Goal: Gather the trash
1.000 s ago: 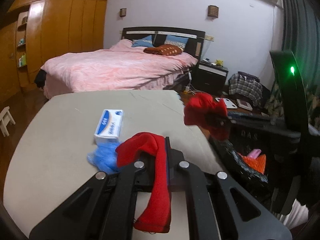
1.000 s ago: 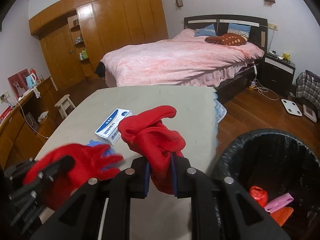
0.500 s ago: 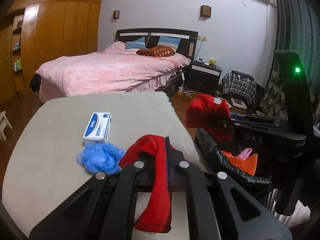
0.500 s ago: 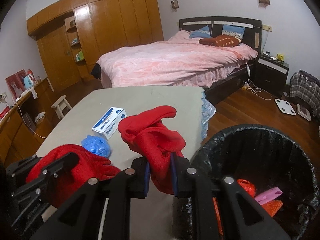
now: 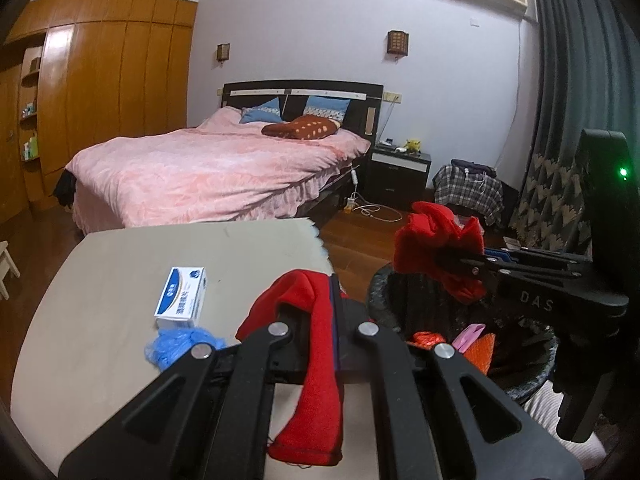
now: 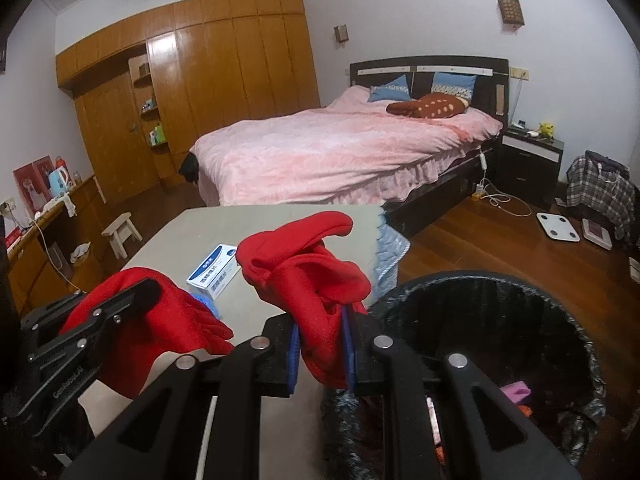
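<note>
Beside the beige table [image 5: 100, 264], left gripper [image 5: 334, 320] pinched one red fleece cloth [image 5: 316, 360]; right gripper [image 6: 320, 344] pinched another red fleece cloth [image 6: 308, 272] above black-lined round trash bin [image 6: 576, 312].
</note>
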